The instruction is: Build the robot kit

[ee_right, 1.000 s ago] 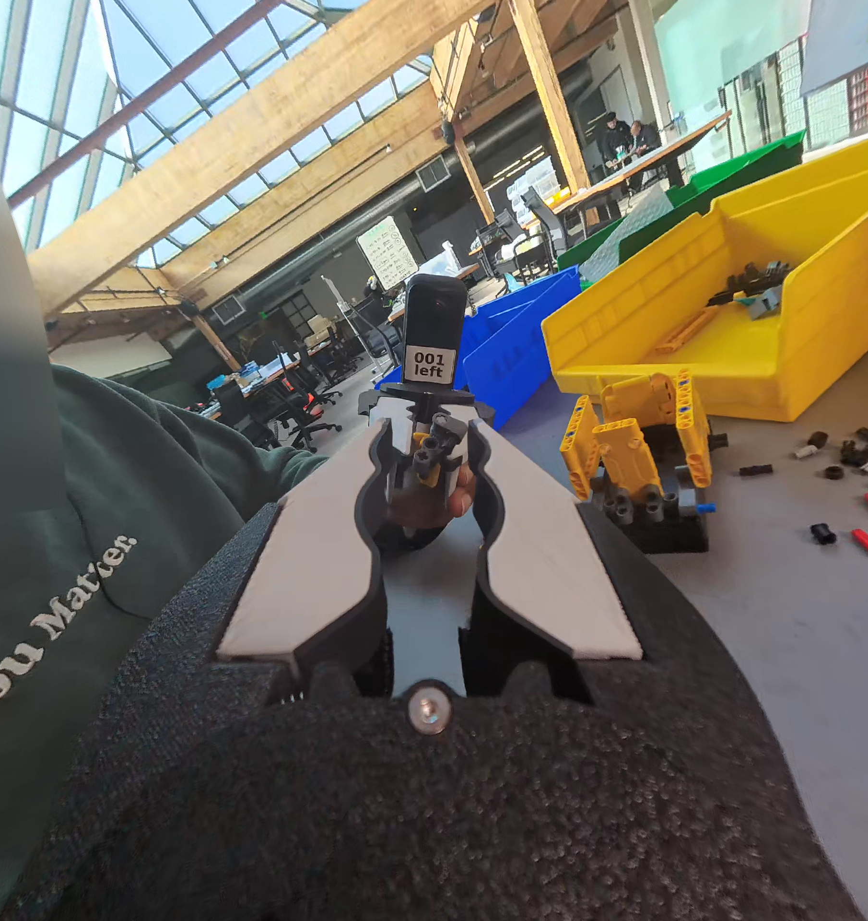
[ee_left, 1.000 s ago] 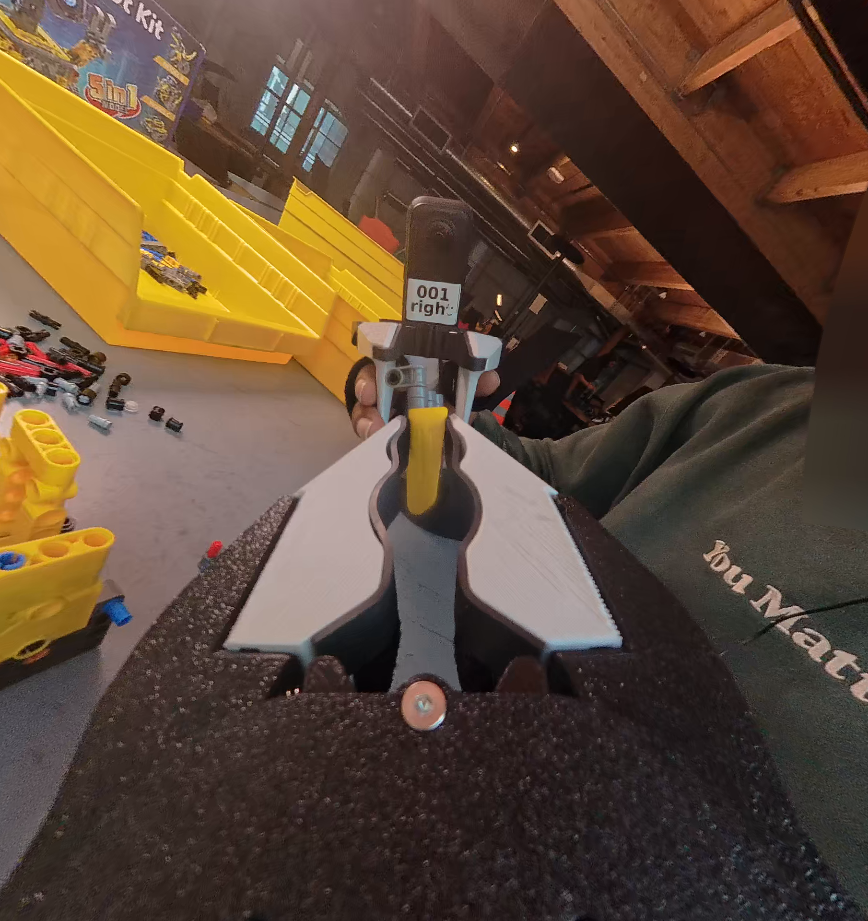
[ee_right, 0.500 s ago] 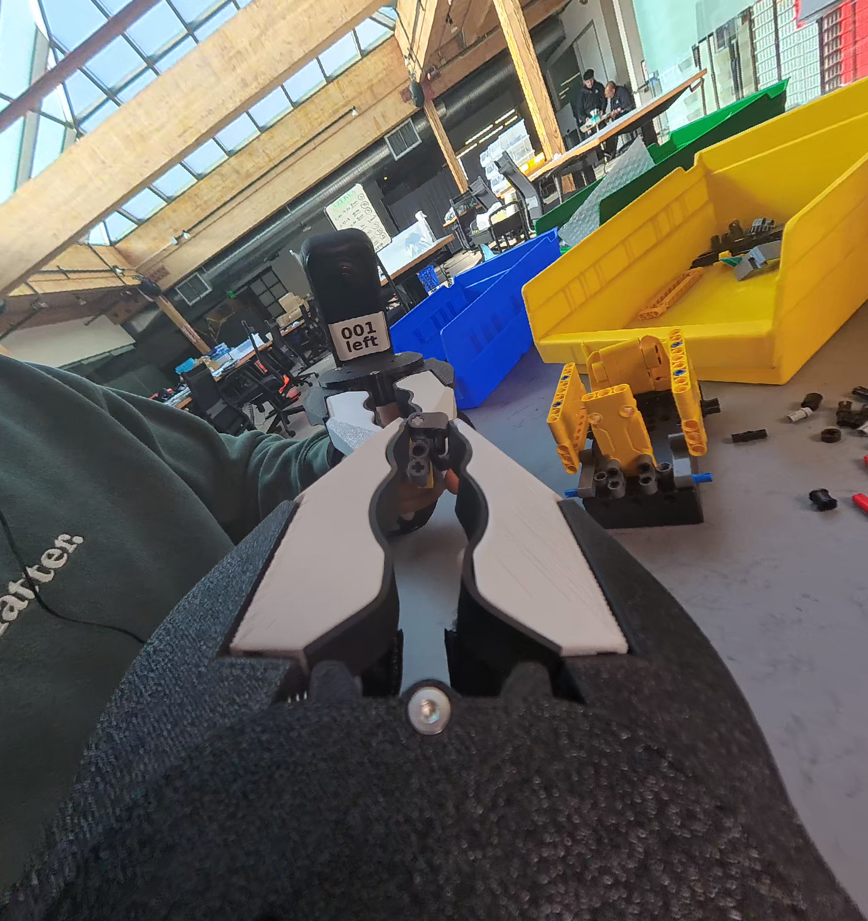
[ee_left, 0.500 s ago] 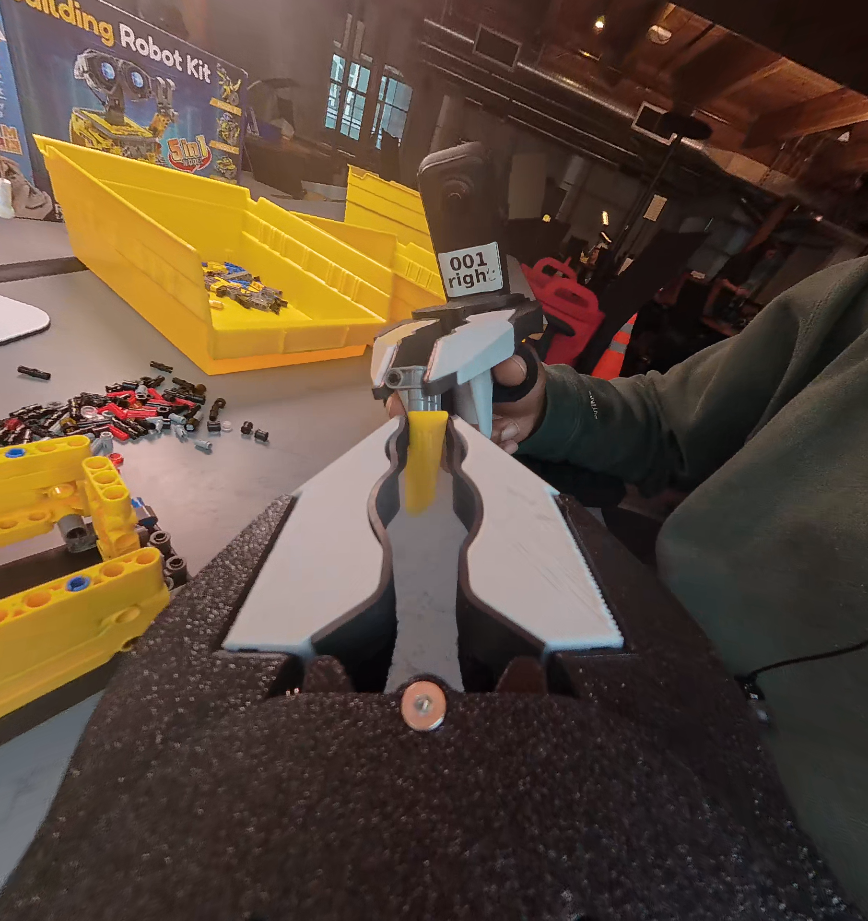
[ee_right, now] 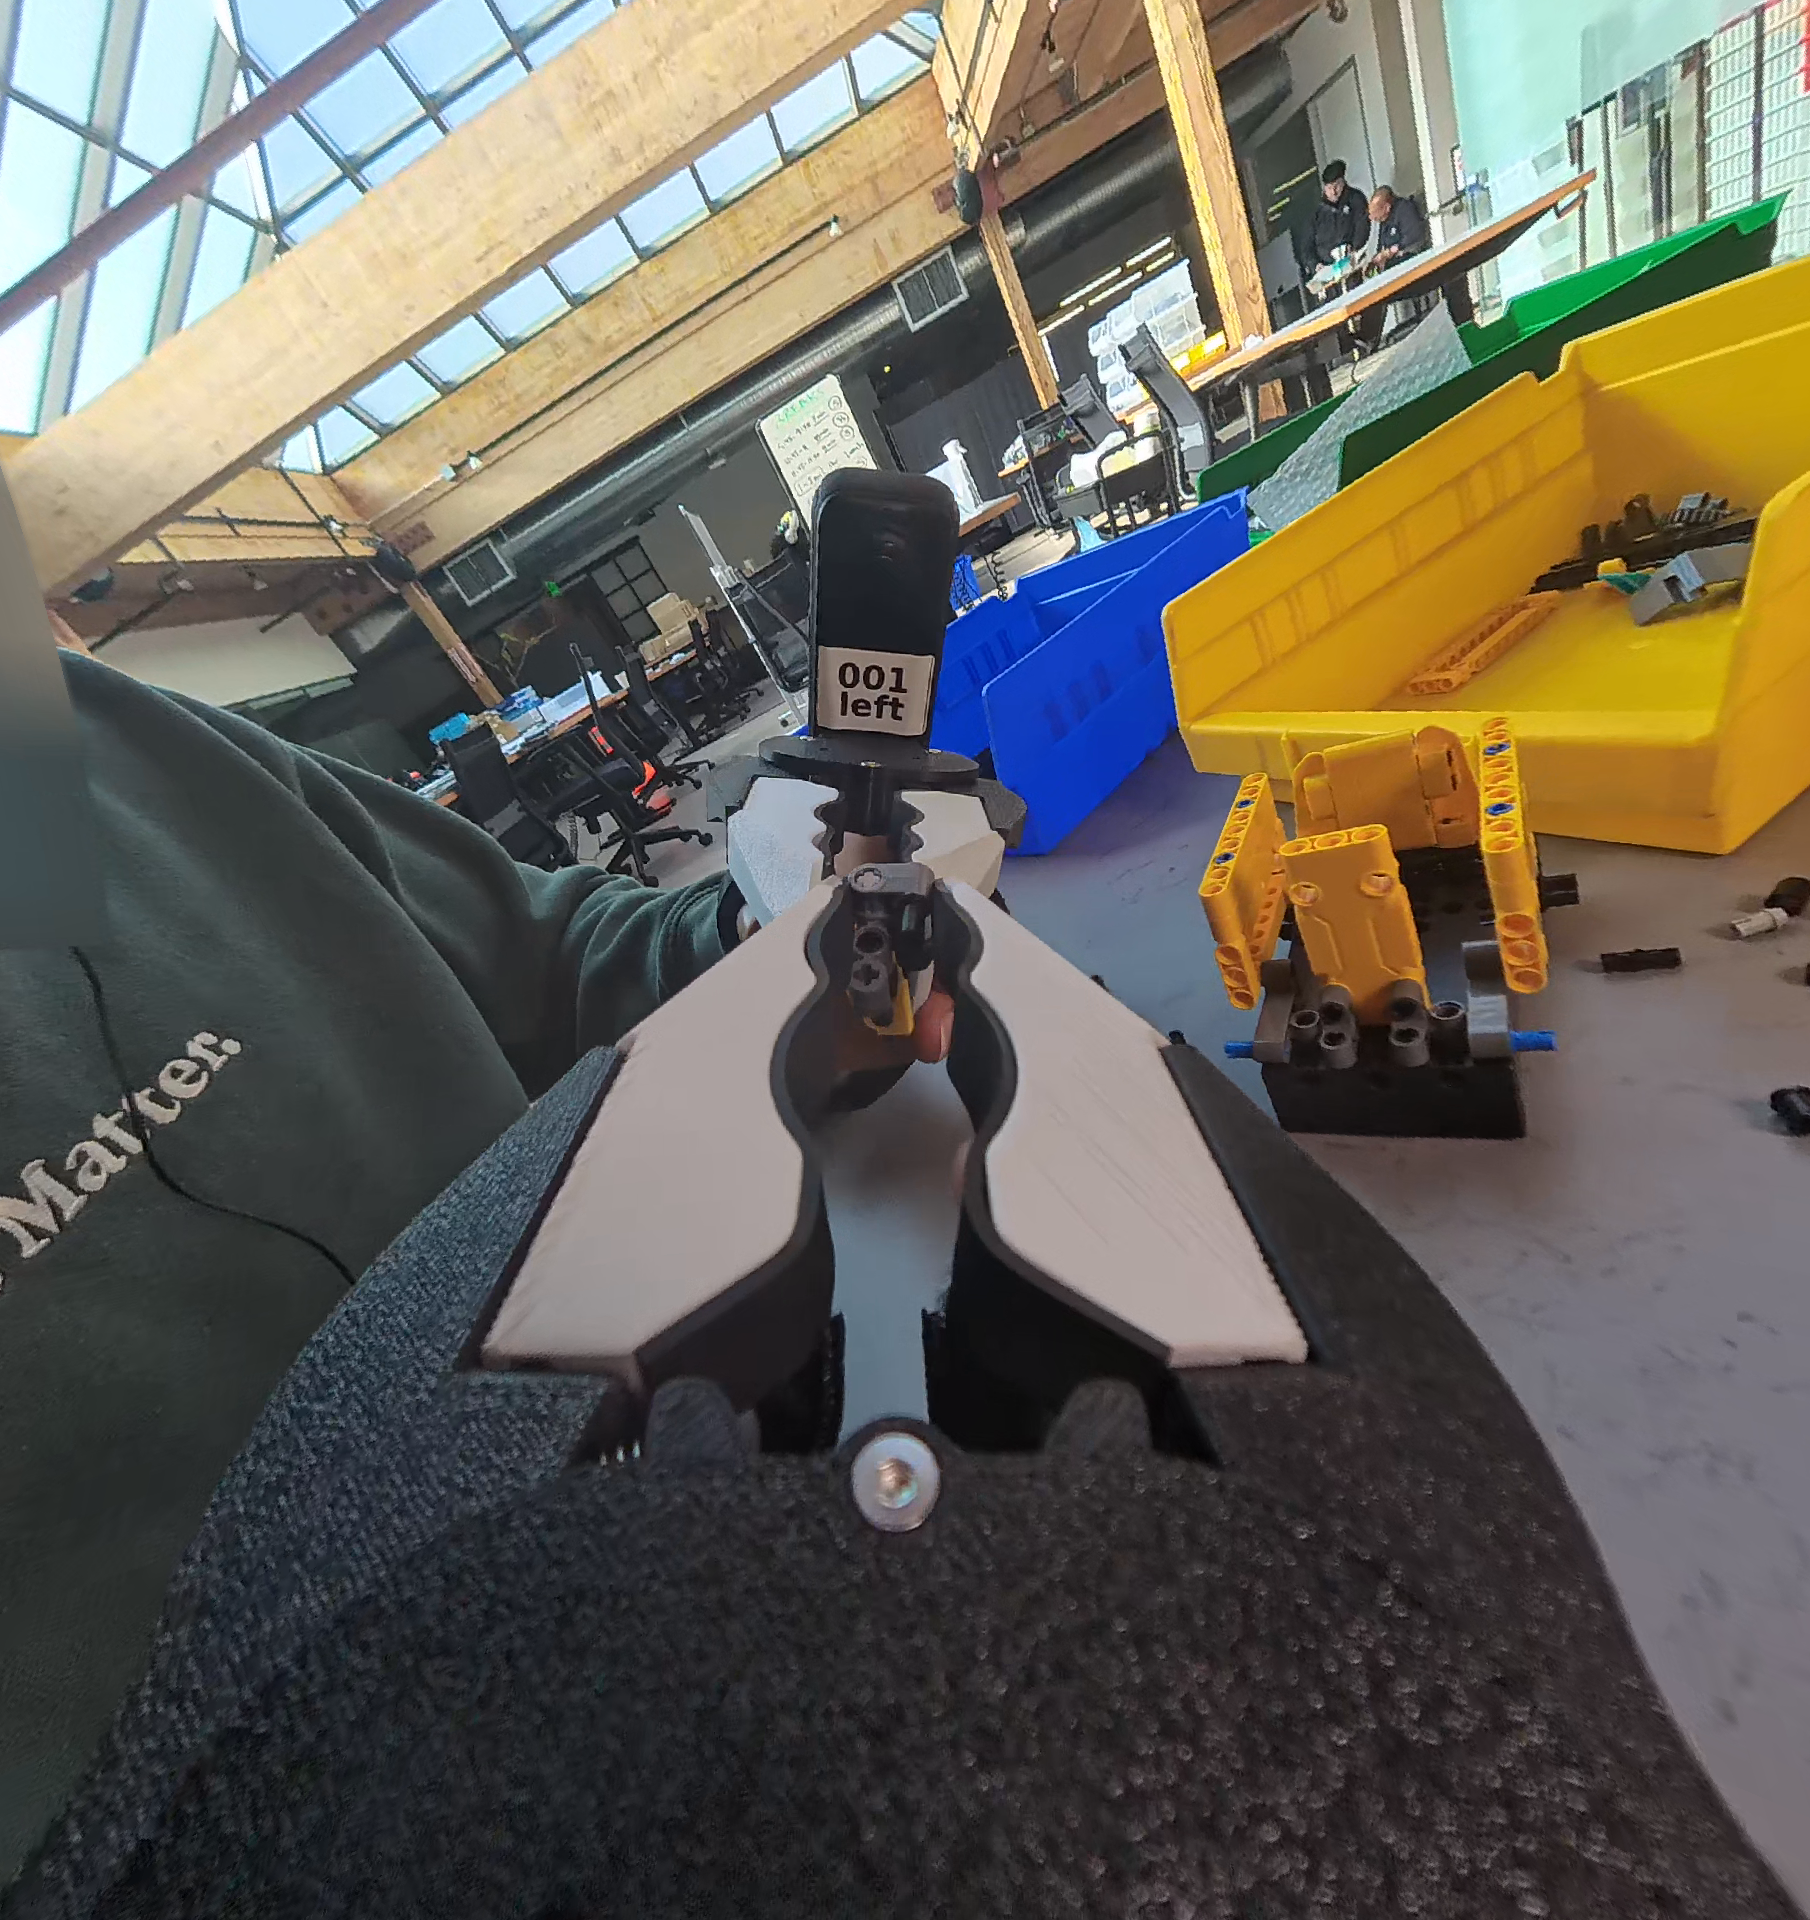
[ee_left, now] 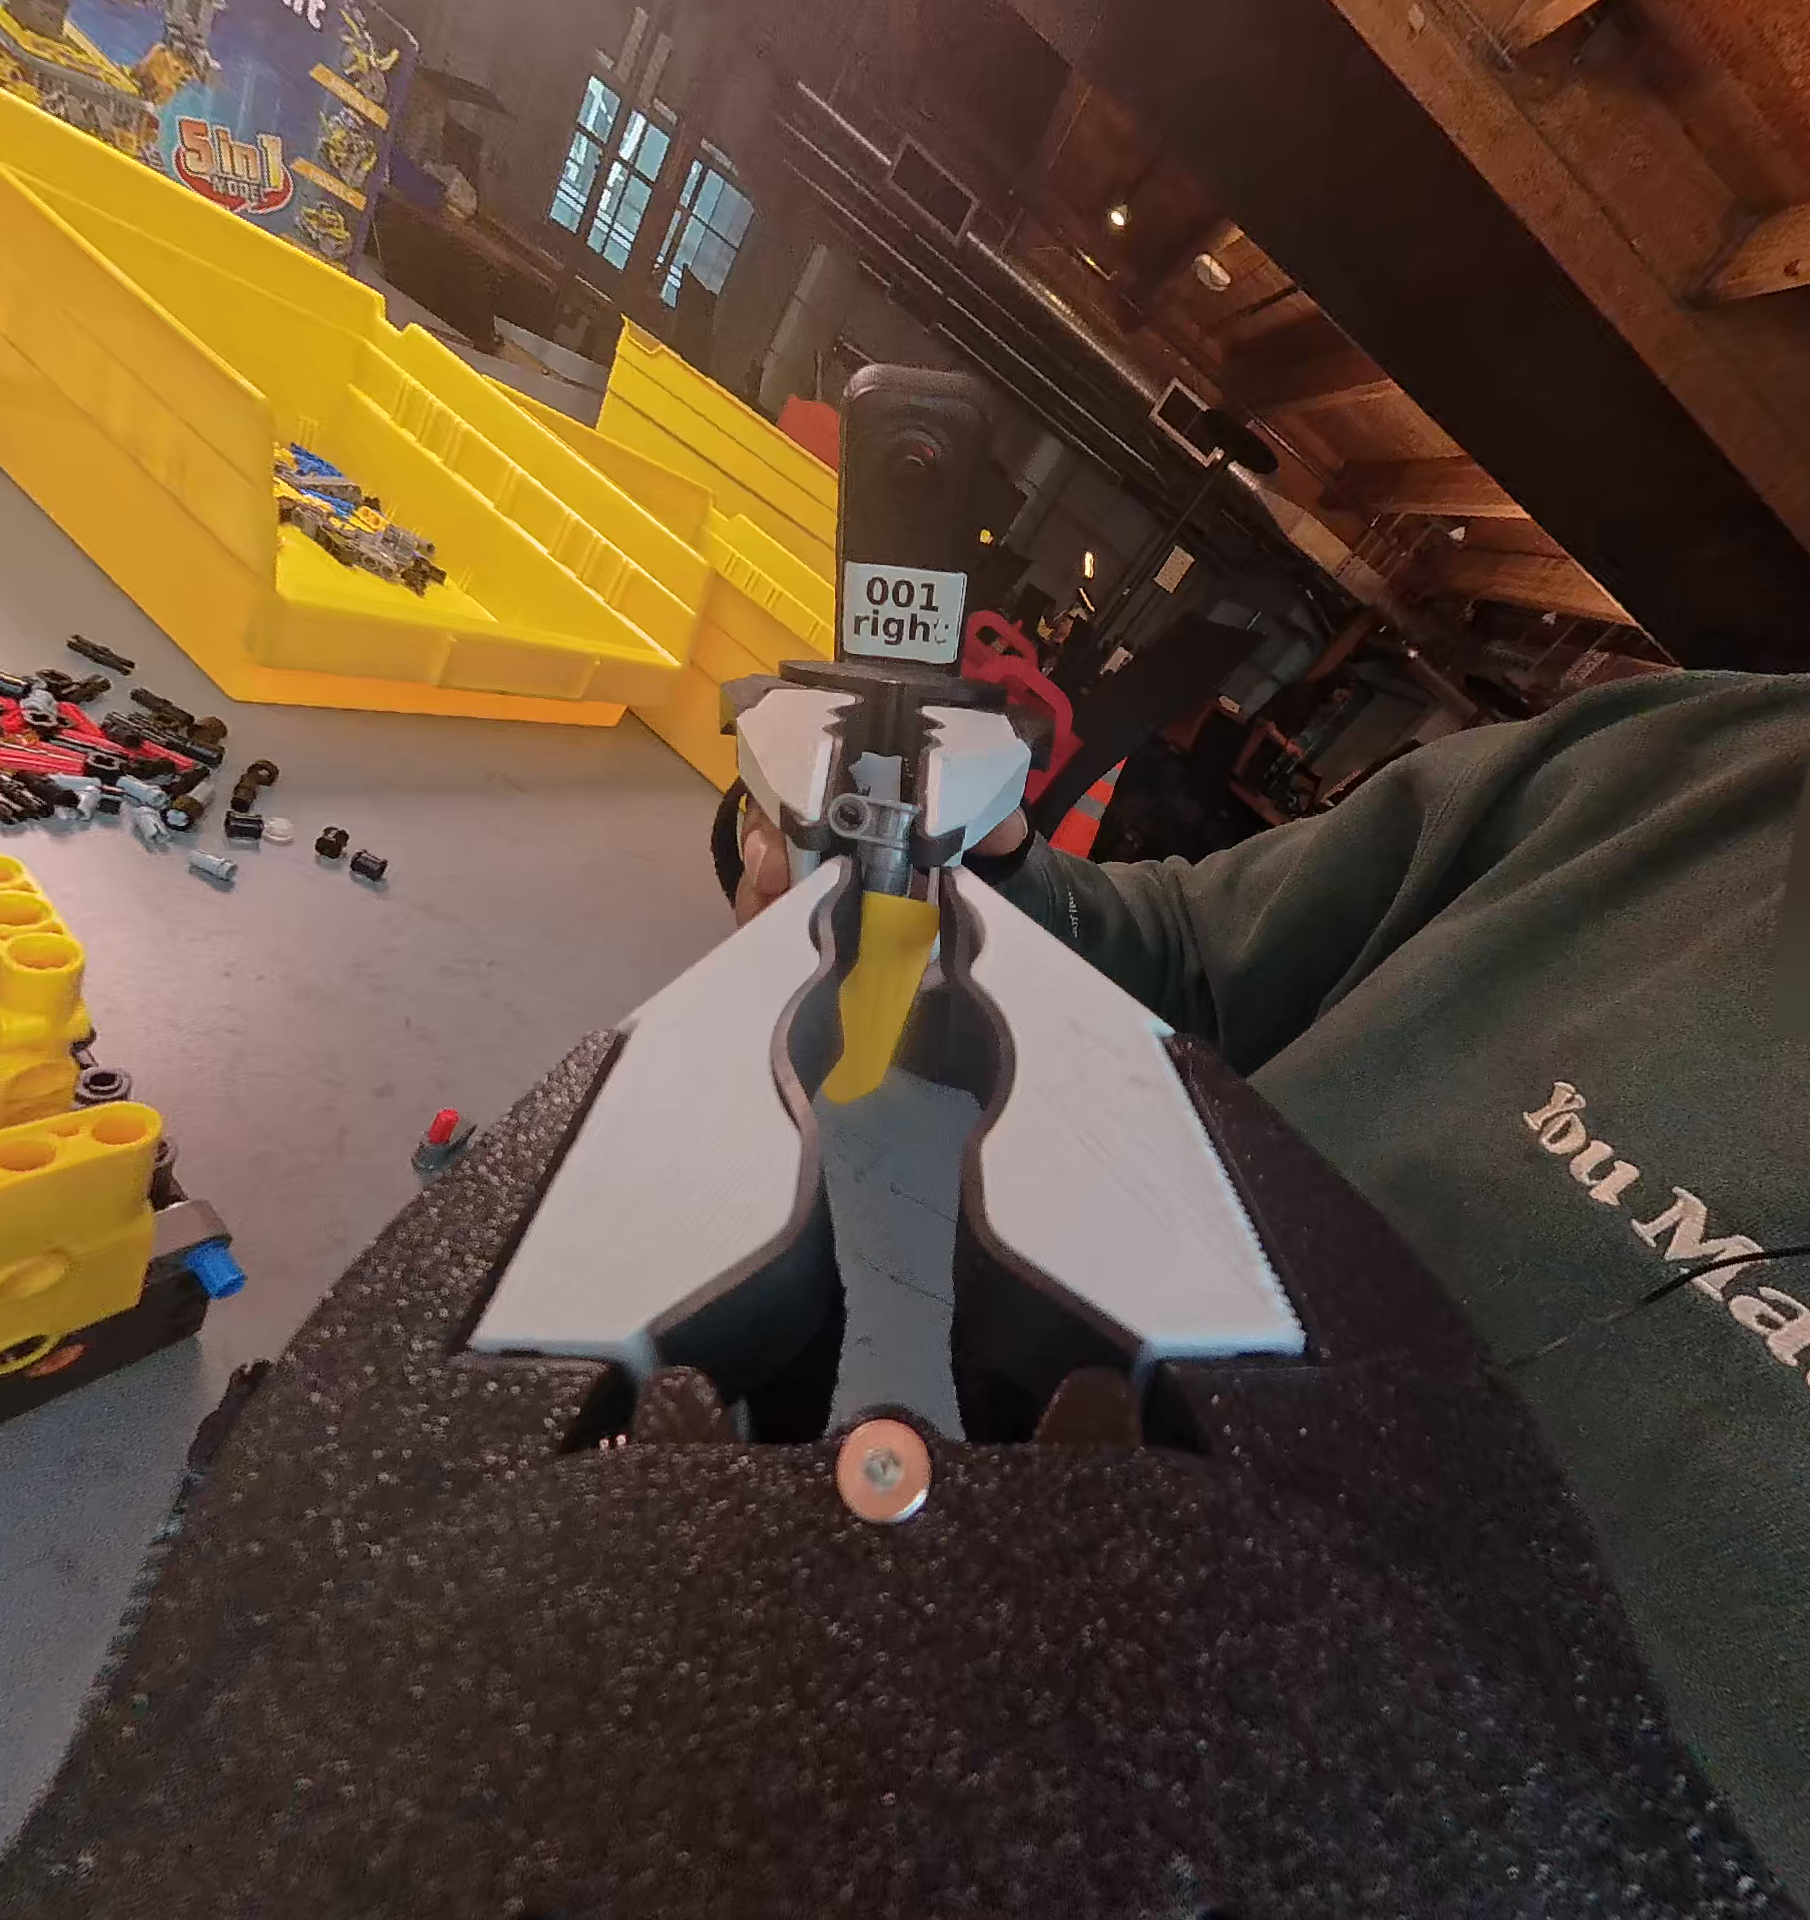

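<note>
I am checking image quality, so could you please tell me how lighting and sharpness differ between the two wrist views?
Left wrist view: dim background, sharp yellow piece, slightly soft yellow model at the edge. Right wrist view: bright skylights, well-lit table, bent beams from the wide lens.

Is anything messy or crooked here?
Yes. Small red and black pieces lie scattered loose on the table, outside the yellow bin. The yellow piece in the left gripper sits tilted, not straight along the fingers.
</note>
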Motion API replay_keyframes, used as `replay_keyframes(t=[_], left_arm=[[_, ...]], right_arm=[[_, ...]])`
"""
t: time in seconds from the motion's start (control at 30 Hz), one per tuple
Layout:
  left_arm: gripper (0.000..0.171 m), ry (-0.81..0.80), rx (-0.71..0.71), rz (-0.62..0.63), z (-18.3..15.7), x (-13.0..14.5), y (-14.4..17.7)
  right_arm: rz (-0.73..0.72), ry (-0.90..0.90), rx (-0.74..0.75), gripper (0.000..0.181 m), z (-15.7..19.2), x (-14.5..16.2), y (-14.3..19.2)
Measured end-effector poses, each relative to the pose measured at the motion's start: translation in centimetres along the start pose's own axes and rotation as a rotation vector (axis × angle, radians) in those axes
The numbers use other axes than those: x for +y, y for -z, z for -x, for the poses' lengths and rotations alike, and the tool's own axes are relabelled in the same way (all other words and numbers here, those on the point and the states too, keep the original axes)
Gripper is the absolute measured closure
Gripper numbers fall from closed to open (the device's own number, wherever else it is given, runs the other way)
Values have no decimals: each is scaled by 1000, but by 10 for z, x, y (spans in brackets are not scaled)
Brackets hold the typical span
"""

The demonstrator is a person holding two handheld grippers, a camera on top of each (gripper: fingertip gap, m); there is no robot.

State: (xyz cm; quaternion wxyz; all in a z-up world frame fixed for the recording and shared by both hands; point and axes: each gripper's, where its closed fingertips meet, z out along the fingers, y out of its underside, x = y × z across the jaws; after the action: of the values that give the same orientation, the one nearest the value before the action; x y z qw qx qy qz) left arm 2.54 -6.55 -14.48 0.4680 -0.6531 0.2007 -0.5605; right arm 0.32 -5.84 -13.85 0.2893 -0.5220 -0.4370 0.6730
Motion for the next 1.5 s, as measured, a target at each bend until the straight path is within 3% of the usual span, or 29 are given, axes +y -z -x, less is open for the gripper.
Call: replay_keyframes(t=[0.2,0.23,0.27,0.3,0.37,0.43,0.67,0.93,1.5], left_arm=[[158,16,8,-26,-2,-7,1],[158,8,-13,16,2,1,1],[158,-15,-56,65,10,14,2],[158,36,-43,38,11,14,3],[158,15,-38,-34,8,-6,5],[158,-3,-22,-47,6,-15,3],[158,132,-16,-64,22,-5,8],[158,286,77,-103,18,-7,10],[157,288,131,-78,7,-6,8]], right_arm=[[-76,-27,-35,170,2,-9,1],[-175,-44,-43,168,2,-25,7],[-359,-124,-70,170,-3,-61,29],[-416,-94,-34,169,-9,-80,49],[-304,84,78,169,-7,-67,47],[-280,36,48,169,-2,-51,37],[-101,49,63,167,-11,-29,24],[33,238,136,167,-15,-9,17],[50,226,65,167,-8,-1,14]])
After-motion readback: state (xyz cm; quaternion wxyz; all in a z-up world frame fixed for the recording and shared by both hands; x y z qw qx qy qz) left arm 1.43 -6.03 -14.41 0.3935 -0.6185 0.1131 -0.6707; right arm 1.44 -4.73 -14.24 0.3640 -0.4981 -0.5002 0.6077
